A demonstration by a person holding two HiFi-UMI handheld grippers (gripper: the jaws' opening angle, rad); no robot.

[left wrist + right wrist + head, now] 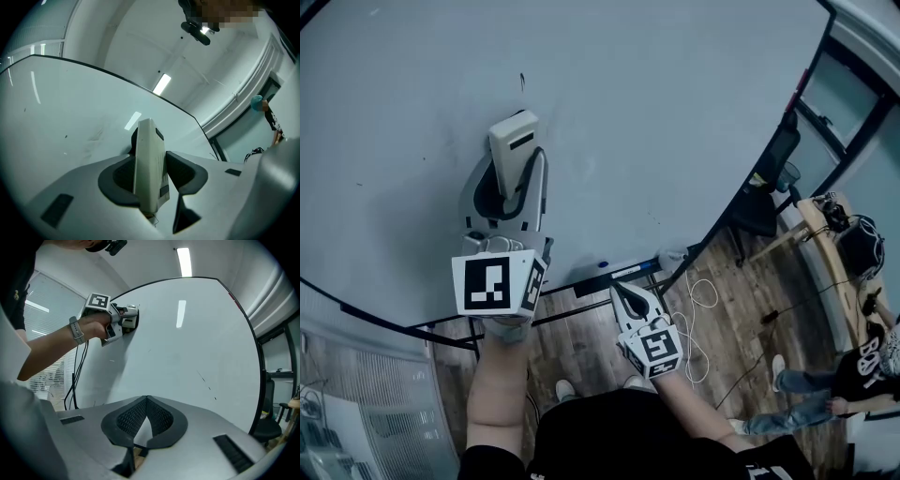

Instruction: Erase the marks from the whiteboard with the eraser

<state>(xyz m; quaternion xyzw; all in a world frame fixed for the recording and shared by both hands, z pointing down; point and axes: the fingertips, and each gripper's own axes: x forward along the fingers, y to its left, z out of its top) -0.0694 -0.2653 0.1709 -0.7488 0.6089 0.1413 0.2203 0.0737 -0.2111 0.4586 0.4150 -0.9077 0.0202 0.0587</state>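
Head view: eraser (514,142) in left claw (518,184)

The whiteboard (70,117) is smooth and glossy, mirroring the ceiling lights. The eraser (149,180) in my left tool (151,150) has a matt cream plastic shell. My right tool (146,401) is matt grey plastic with dark, finely ribbed pads (129,420). The floor (741,281) is wood plank.

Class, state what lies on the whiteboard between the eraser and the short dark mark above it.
Nothing: the head view shows only bare whiteboard between the eraser and the mark.
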